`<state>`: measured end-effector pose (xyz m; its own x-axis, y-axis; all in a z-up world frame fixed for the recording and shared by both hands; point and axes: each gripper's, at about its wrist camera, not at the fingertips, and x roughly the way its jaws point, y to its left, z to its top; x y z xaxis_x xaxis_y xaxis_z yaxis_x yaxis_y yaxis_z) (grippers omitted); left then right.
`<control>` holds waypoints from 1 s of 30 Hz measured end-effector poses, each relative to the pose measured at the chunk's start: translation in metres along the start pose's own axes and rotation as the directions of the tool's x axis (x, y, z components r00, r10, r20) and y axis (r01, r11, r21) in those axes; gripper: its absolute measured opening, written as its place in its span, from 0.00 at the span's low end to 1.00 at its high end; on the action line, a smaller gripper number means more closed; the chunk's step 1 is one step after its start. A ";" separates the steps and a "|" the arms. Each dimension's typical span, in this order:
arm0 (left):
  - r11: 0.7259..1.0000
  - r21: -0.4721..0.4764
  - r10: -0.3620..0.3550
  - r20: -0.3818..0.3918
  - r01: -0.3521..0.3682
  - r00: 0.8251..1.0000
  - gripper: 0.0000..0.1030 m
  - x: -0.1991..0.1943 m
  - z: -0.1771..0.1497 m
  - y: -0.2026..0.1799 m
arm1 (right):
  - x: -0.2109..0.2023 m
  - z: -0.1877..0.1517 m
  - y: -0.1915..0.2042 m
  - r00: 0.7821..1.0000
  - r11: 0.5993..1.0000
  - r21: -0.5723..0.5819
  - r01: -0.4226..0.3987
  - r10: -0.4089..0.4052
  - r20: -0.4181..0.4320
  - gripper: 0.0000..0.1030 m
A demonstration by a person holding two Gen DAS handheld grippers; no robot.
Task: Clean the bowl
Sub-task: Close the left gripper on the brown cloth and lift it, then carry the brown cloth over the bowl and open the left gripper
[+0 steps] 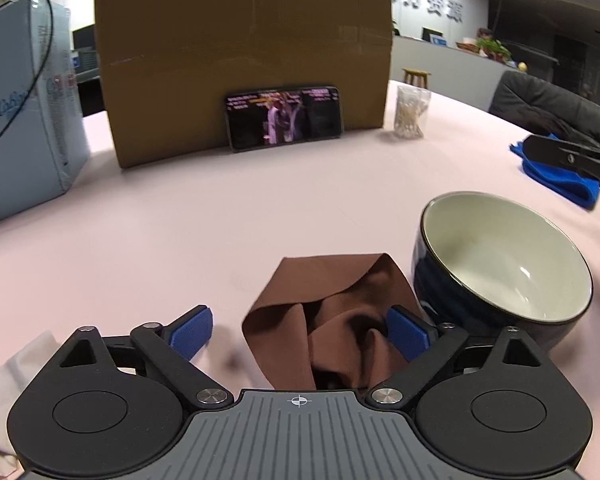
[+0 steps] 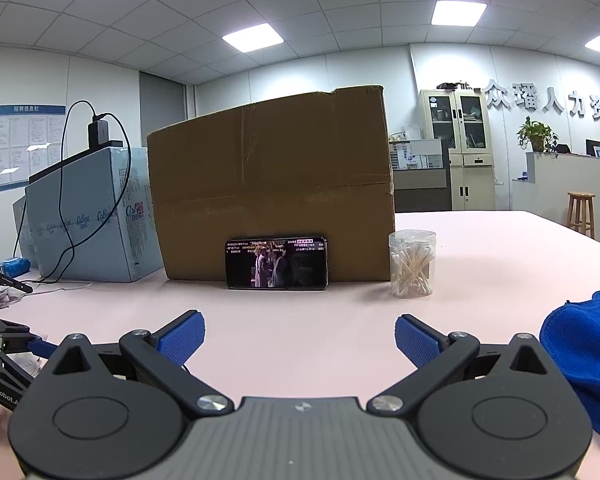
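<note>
A dark blue bowl [image 1: 504, 264] with a cream inside stands on the pink table, to the right in the left wrist view. A crumpled brown cloth [image 1: 332, 320] lies just left of the bowl, between the open blue pads of my left gripper [image 1: 300, 336]; the pads do not pinch it. My right gripper [image 2: 300, 338] is open and empty above bare table. A blue towel [image 2: 584, 356] lies at its right; it also shows in the left wrist view [image 1: 556, 180]. The bowl is out of the right wrist view.
A big cardboard box [image 2: 272, 184] stands at the back with a phone [image 2: 276, 263] leaning on it. A clear jar of cotton swabs [image 2: 412, 264] stands right of the box. A pale blue carton [image 2: 88, 216] with a cable stands at the left.
</note>
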<state>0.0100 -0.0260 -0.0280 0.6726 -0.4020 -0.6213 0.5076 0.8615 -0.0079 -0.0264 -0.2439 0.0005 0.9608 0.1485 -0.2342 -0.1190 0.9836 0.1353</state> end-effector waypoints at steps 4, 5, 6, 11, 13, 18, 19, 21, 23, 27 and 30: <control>1.000 0.006 -0.012 0.000 0.012 1.000 0.88 0.000 0.001 0.000 | 0.001 0.000 -0.001 1.000 1.000 0.002 0.003 -0.003 -0.005 1.00; 1.000 0.009 -0.017 0.000 0.017 1.000 0.87 -0.001 0.001 0.000 | 0.002 0.000 -0.001 1.000 1.000 0.003 0.004 -0.004 -0.007 1.00; 1.000 0.012 -0.022 0.000 0.022 1.000 0.82 -0.002 0.001 0.000 | 0.002 0.000 -0.001 1.000 1.000 0.003 0.005 -0.005 -0.008 1.00; 0.998 0.042 -0.049 -0.001 0.049 0.999 0.64 -0.006 0.001 -0.005 | 0.002 0.000 -0.001 1.000 1.000 0.005 0.007 -0.007 -0.010 1.00; 0.997 0.043 -0.057 0.002 0.056 0.998 0.45 -0.008 0.001 -0.005 | 0.003 0.000 -0.001 1.000 1.000 0.005 0.007 -0.007 -0.011 1.00; 0.999 0.017 -0.037 0.013 0.036 0.999 0.21 -0.011 0.001 0.004 | 0.003 -0.001 0.000 1.000 1.000 0.004 0.009 -0.009 -0.011 1.00; 0.999 0.011 -0.033 0.028 0.033 0.999 0.17 -0.014 0.002 0.004 | 0.003 -0.001 0.000 1.000 1.000 0.004 0.009 -0.009 -0.010 1.00; 1.000 0.000 -0.030 0.067 0.030 0.997 0.15 -0.023 0.005 0.005 | 0.003 -0.001 0.000 1.000 1.000 0.004 0.010 -0.010 -0.010 1.00; 1.000 -0.011 -0.026 0.105 0.027 0.994 0.14 -0.031 0.008 0.006 | 0.003 -0.001 0.000 1.000 1.000 0.005 0.009 -0.009 -0.010 1.00; 0.999 -0.034 -0.017 0.180 0.023 0.983 0.14 -0.048 0.014 0.008 | 0.004 -0.001 0.000 1.000 1.000 0.006 0.010 -0.010 -0.012 1.00; 0.997 -0.010 -0.078 0.241 0.082 0.968 0.14 -0.060 0.022 -0.002 | 0.004 -0.001 -0.001 1.000 1.000 0.007 0.010 -0.010 -0.013 1.00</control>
<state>-0.0197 -0.0106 0.0269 0.7409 -0.5304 -0.4120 0.5558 0.8286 -0.0671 -0.0229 -0.2442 -0.0016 0.9585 0.1396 -0.2486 -0.1072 0.9844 0.1393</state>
